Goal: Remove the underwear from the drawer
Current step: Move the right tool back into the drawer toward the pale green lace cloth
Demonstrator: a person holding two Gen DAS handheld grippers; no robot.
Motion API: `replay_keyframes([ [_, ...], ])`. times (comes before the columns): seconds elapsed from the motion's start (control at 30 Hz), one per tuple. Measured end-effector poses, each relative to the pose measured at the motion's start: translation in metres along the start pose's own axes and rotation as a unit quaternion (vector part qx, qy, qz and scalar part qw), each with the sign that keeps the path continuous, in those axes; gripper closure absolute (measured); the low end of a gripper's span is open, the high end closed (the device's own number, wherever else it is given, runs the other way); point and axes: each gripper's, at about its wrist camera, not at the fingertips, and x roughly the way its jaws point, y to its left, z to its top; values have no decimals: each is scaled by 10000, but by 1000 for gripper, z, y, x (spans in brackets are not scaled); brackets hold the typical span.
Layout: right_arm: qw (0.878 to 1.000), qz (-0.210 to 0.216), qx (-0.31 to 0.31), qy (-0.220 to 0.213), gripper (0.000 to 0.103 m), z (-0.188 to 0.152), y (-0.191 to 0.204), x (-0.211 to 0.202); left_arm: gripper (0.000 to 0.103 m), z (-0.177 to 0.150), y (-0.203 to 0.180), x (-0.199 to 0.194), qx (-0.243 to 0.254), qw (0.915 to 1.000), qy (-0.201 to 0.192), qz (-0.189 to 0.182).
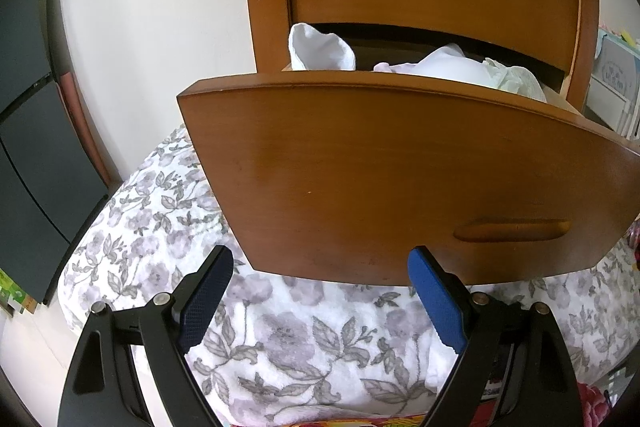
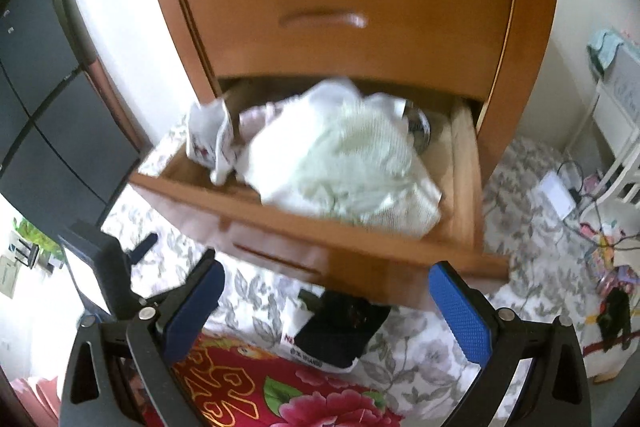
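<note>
The lower drawer (image 2: pixel 352 227) stands pulled out, the underwear (image 2: pixel 344 167) still heaped inside it. The left gripper (image 1: pixel 320 267) hangs released near the drawer front; the right gripper (image 2: pixel 326 281) is spread wide, holding nothing.

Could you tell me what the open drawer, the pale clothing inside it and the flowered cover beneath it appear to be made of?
Open drawer: seemingly wood or wood veneer, with a smooth, slightly glossy orange-brown finish; faint grain and soft reflections show.
Pale clothing: soft fabric, probably cotton knit; it lies crumpled, with a fine ribbed texture, though the picture is blurred.
Flowered cover: apparently plush fleece or towelling; its surface looks fuzzy and matte, printed with grey flowers.
</note>
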Motion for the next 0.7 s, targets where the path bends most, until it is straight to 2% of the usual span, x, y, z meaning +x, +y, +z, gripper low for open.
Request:
replay_keyframes([
  [0.1,9998,-45,-26,-191,0,14,4,-10,13,0,2,0,-35,10000,7,-25],
  [0.23,9997,-29,-52,-232,0,27,9,-9,13,0,3,0,-79,10000,8,-57],
  [0.7,9994,-57,-142,305,0,48,24,45,13,0,13,6,-313,9991,136,-245],
])
